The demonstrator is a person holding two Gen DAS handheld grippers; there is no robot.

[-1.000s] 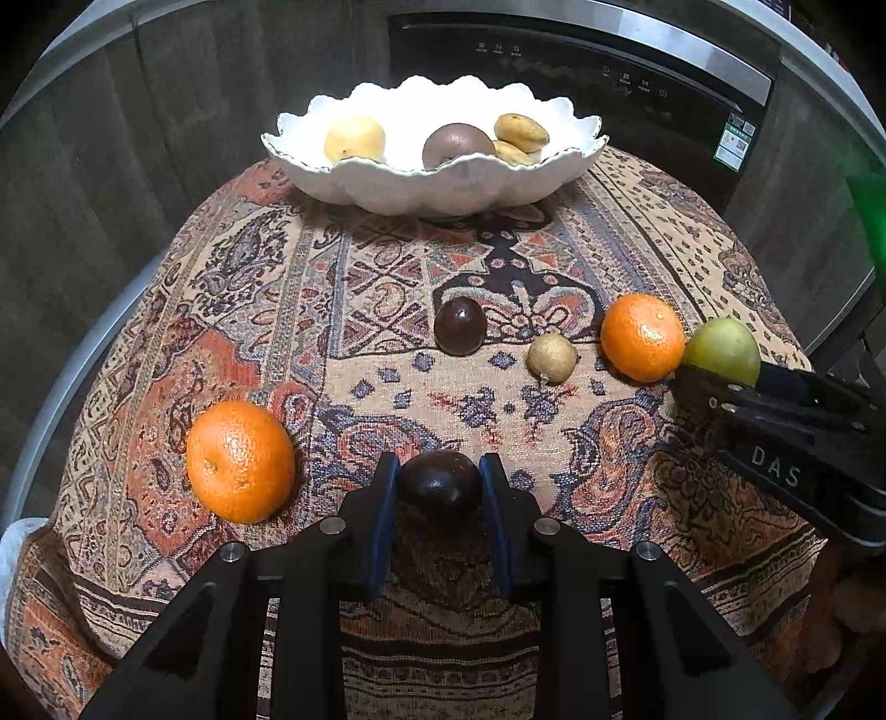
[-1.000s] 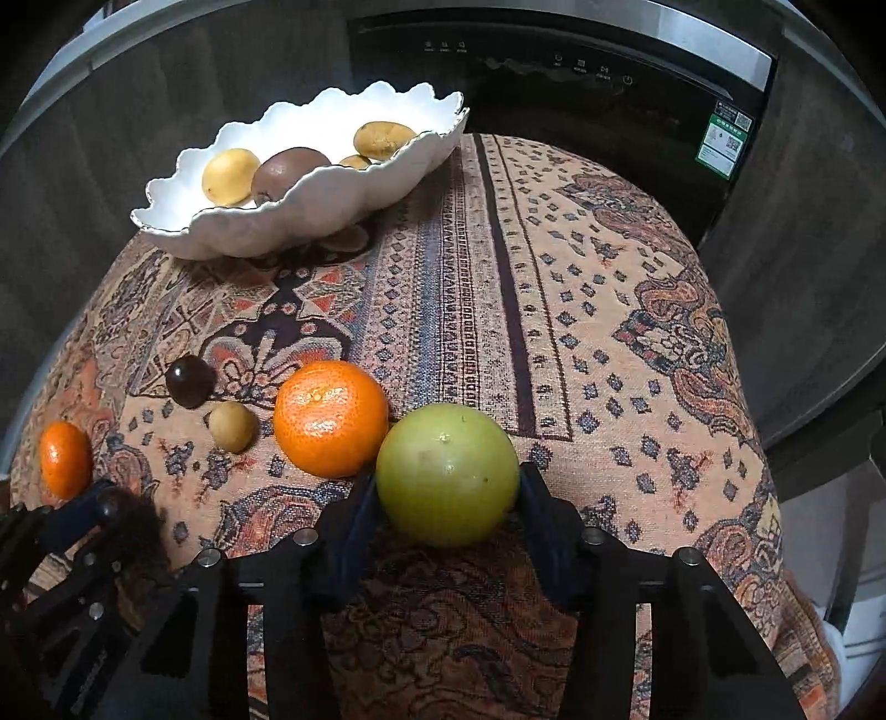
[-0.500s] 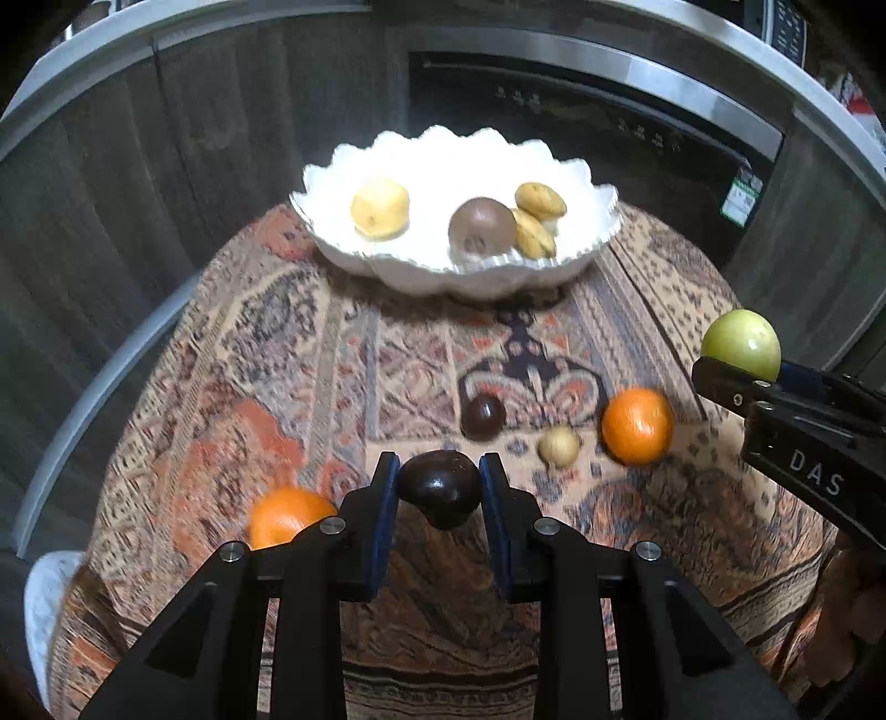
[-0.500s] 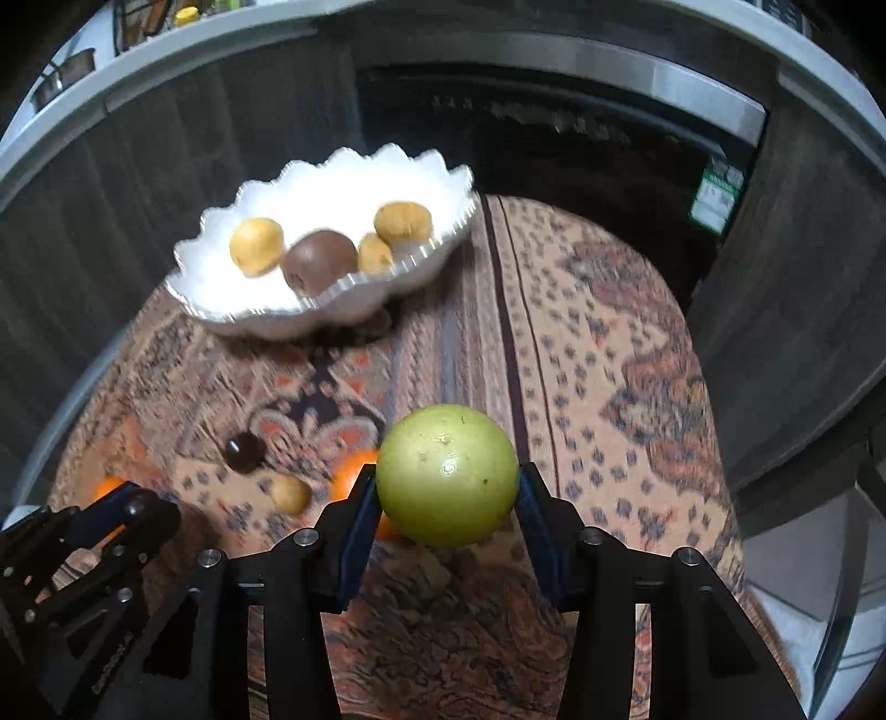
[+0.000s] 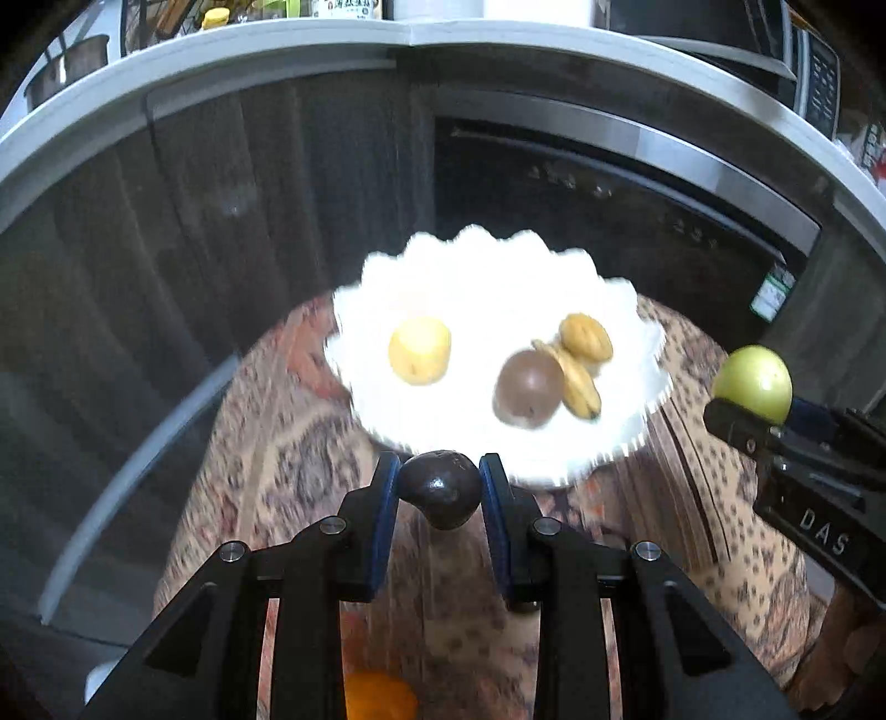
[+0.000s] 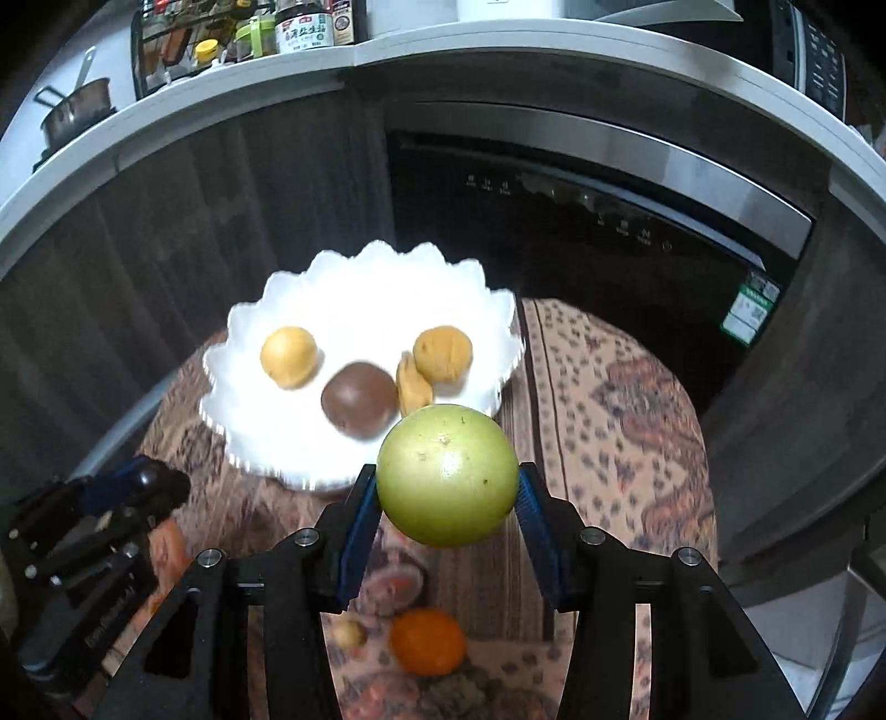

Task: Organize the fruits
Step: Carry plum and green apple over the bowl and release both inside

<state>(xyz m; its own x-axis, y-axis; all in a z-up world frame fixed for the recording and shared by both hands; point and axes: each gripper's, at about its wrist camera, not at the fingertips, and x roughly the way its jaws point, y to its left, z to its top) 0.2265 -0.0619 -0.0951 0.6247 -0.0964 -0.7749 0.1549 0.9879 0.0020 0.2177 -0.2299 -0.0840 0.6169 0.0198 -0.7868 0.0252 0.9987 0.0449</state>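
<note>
Two fruits lifted off the patterned cloth (image 6: 620, 399) since a second ago — left gripper (image 5: 440, 490) clamps a dark wrinkled fruit (image 5: 440, 487), right gripper (image 6: 448, 493) a round green fruit (image 6: 447, 473), both near the white scalloped bowl (image 6: 354, 277) — deposit likely next.

white letters "das" stand on the black body of the right gripper (image 5: 819, 531) seen from the left wrist. the green-and-white sticker (image 6: 752, 308) on the dark appliance front and the bottle label (image 6: 308, 32) on the shelf are too small to read.
</note>
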